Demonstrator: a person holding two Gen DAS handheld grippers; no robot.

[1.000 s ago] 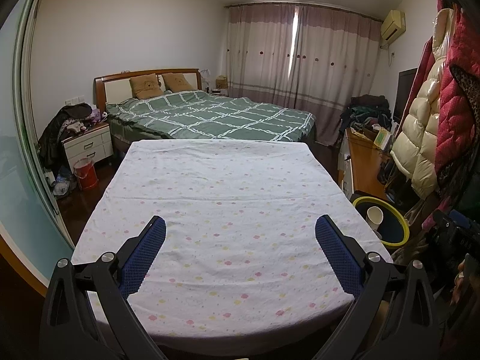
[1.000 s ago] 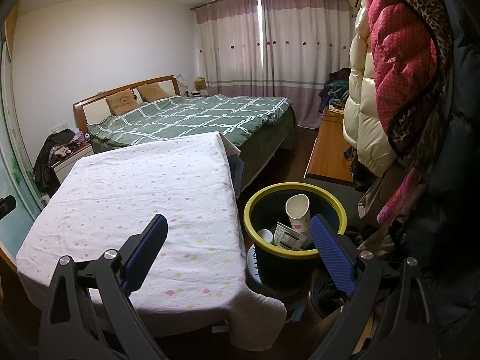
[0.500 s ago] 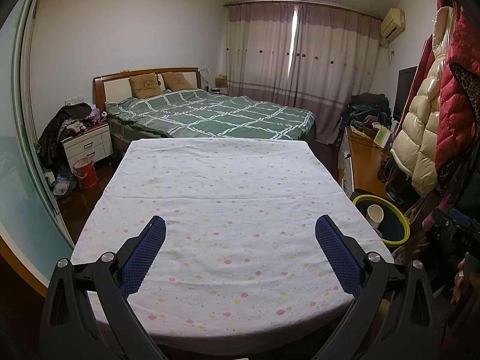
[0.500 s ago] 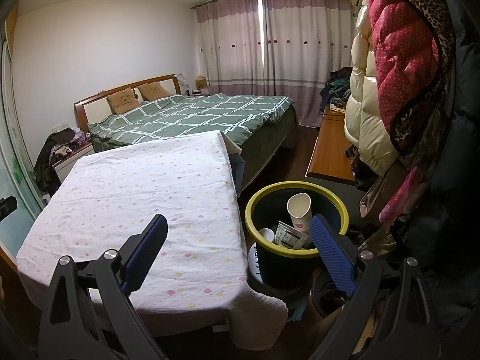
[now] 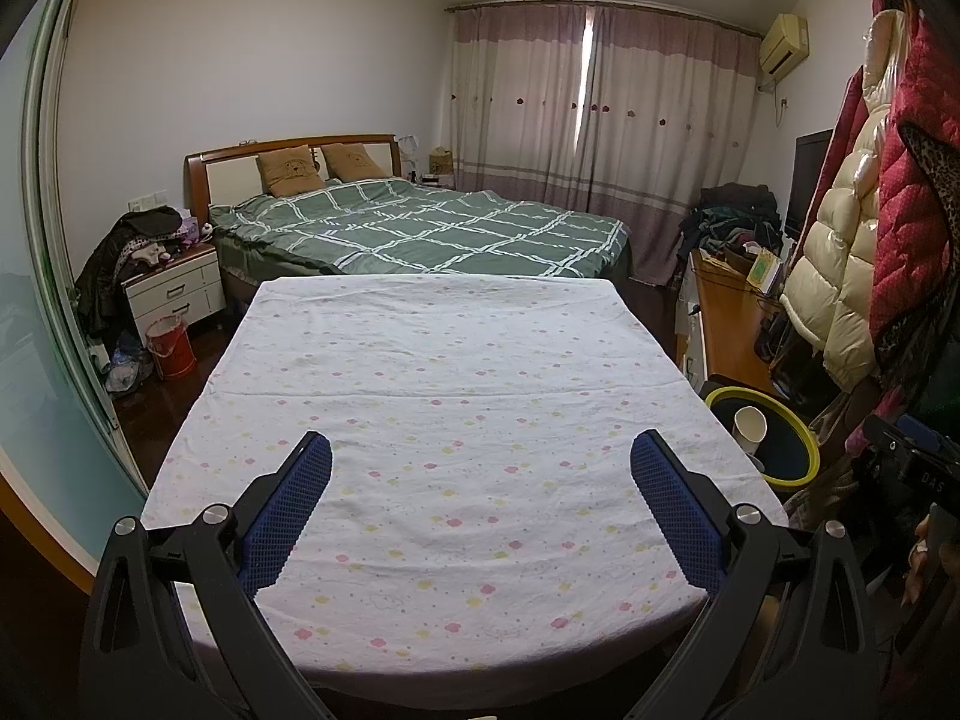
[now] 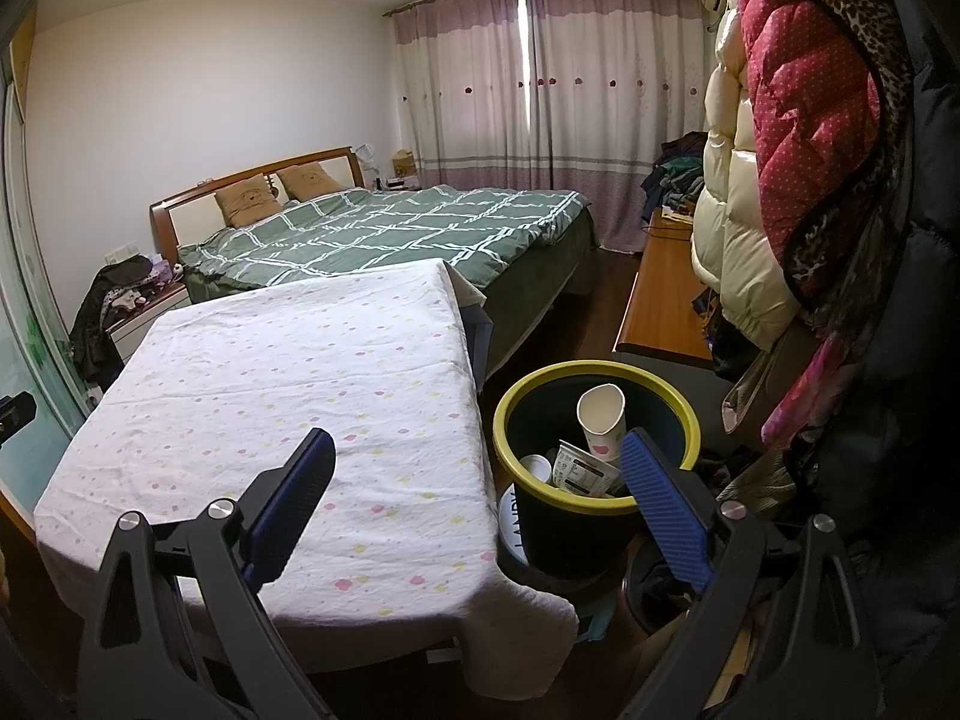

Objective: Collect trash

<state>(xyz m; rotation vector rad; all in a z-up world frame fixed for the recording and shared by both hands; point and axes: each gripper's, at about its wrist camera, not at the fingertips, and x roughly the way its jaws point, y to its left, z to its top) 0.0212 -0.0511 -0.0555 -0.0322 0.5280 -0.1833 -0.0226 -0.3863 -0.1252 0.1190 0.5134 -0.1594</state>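
Note:
A dark bin with a yellow rim (image 6: 600, 369) stands on the floor right of the table; it holds a white paper cup (image 6: 602, 414), a crumpled carton (image 6: 579, 468) and a small white cup. In the left wrist view the same bin (image 5: 801, 450) shows at the right with the cup (image 5: 750, 427) inside. My left gripper (image 5: 480, 468) hangs open over the table's near edge, nothing between its fingers. My right gripper (image 6: 477, 468) is open too, its right finger in front of the bin, its left over the tablecloth. No trash shows on the cloth.
A table under a white spotted cloth (image 5: 444, 396) fills the front. Behind it is a green checked bed (image 5: 420, 228). Hanging coats (image 6: 804, 138) crowd the right side, above a wooden bench (image 6: 666, 306). A nightstand (image 5: 171, 291) and red bucket (image 5: 171, 345) stand at the left.
Both views have shifted only slightly; the right wrist view has drifted a little, so the bin sits marginally further right. Both grippers stay open and empty.

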